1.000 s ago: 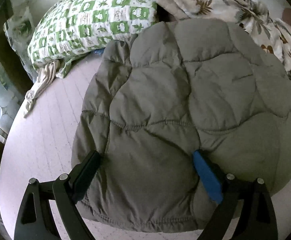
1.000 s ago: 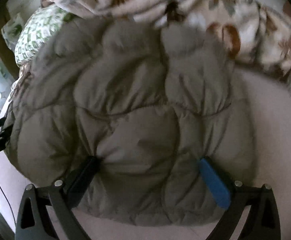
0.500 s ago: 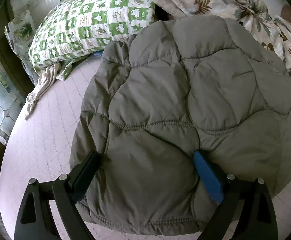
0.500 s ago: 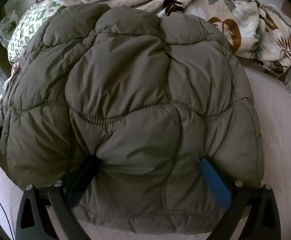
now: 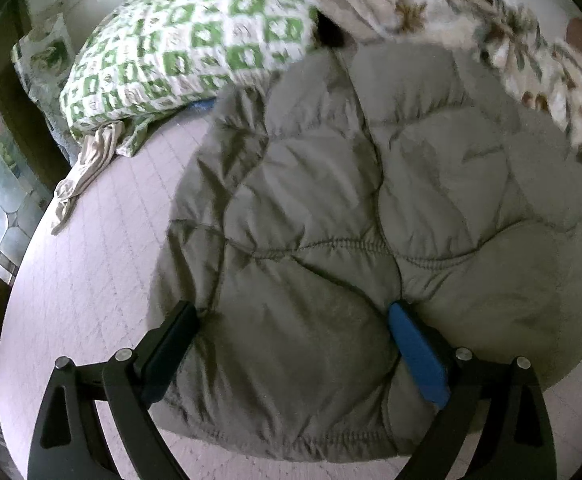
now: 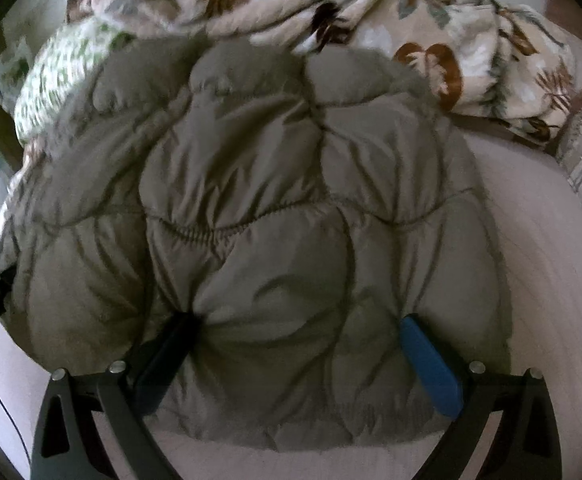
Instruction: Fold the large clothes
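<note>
Plainly unlabelled: quilted jacket (image 5: pixel 331 208) on bed (image 5: pixel 91 280), both grippers spread wide.

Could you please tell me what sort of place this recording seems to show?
Most likely a bedroom: the quilted grey jacket lies on a bed's pale mattress, with a green-checked pillow and a rumpled leaf-print duvet at its head.

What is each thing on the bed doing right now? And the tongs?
Puffy grey jacket: lying on the bed, bunched.
Left tongs: open, fingers pressed into the jacket.
Right tongs: open, fingers pressed into the jacket.
Green checked pillow: lying behind.
Leaf-print blanket: crumpled.
</note>
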The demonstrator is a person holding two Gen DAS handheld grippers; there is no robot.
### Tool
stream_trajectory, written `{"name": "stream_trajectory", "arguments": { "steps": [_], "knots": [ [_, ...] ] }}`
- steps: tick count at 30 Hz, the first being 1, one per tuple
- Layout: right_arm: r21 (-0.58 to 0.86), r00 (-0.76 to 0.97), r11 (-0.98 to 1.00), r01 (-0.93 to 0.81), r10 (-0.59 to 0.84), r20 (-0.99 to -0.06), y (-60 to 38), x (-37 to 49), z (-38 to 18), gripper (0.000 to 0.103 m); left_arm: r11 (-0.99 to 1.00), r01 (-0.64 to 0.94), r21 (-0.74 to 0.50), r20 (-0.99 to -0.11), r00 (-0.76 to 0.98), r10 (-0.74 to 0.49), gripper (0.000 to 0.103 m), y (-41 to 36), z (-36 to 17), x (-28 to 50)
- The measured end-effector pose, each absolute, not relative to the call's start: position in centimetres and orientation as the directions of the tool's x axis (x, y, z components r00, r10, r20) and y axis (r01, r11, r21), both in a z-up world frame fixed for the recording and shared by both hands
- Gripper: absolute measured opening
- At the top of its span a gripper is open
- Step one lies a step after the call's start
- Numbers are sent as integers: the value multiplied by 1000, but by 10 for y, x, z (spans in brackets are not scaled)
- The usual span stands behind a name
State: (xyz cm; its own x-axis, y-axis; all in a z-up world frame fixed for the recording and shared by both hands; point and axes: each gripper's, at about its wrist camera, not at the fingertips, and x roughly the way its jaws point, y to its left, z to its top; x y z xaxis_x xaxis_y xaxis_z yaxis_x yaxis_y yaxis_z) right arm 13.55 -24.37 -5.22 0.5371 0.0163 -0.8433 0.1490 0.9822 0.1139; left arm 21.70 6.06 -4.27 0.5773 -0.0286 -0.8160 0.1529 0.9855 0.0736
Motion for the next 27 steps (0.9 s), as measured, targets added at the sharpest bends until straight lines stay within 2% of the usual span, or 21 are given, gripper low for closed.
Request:
{"name": "stream_trajectory", "arguments": {
  "steps": [3, 6, 10, 27],
  "knots": [
    [155, 570, 973, 173, 30, -821, -251, 119, -39, 103, 992, 117, 38, -790, 612, -42, 97, 75, -29, 207],
    [174, 589, 967, 186, 32, -808, -258, 104, -27, 103, 993, 119, 5, -799, 597, -67, 97, 85, -23, 200],
    [183, 605, 965, 186, 34, -796, -261, 89, -12, 103, 992, 120, 32, -796, 603, -47, 97, 95, -17, 192],
    [72, 574, 984, 161, -34, -818, -285, 71, 13, 103, 989, 149, -5, -827, 555, -88, 97, 121, 7, 195]
  ]
}}
